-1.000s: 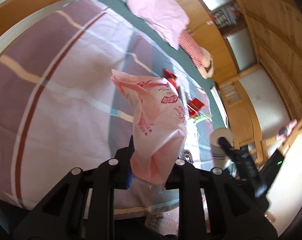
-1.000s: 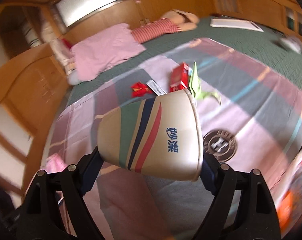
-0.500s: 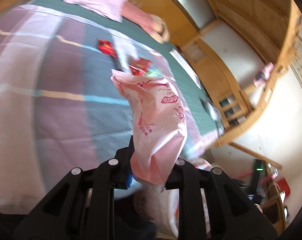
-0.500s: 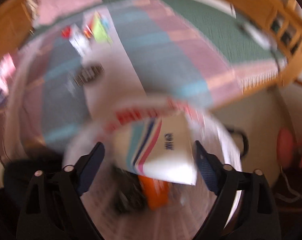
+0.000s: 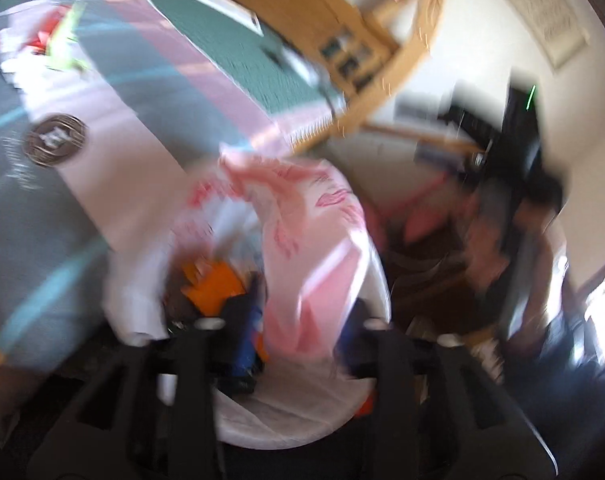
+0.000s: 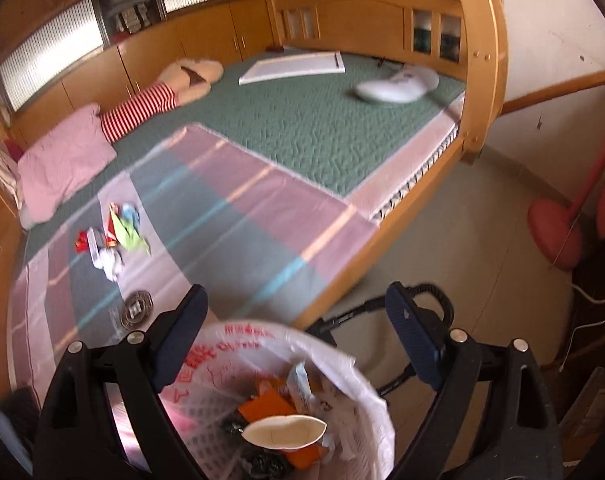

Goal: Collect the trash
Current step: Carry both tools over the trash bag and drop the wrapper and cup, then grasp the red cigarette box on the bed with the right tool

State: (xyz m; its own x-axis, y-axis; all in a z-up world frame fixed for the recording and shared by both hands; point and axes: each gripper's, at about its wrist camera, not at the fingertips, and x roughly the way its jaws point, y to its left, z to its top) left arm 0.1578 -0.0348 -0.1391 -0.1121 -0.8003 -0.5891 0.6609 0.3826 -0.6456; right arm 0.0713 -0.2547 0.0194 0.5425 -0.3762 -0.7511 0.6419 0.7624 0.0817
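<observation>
My left gripper (image 5: 290, 322) is shut on a crumpled pink plastic bag (image 5: 314, 256) and holds it over a white bin (image 5: 286, 420) lined with a printed bag; the view is blurred. My right gripper (image 6: 298, 340) is open and empty above the same bin (image 6: 366, 396). A paper cup (image 6: 284, 432) lies inside on orange scraps. More trash (image 6: 114, 236) lies on the striped bed sheet, with a round dark lid (image 6: 136, 310) nearer the bin.
The bin stands on the floor by the bed's front edge (image 6: 342, 280). A wooden footboard (image 6: 478, 60) is at the right. A red fan base (image 6: 554, 236) and a black stand (image 6: 430, 292) are on the floor.
My right gripper swung from the bed to the bin and let go of the paper cup, which now lies inside. My left gripper moved with the pink bag to over the bin.
</observation>
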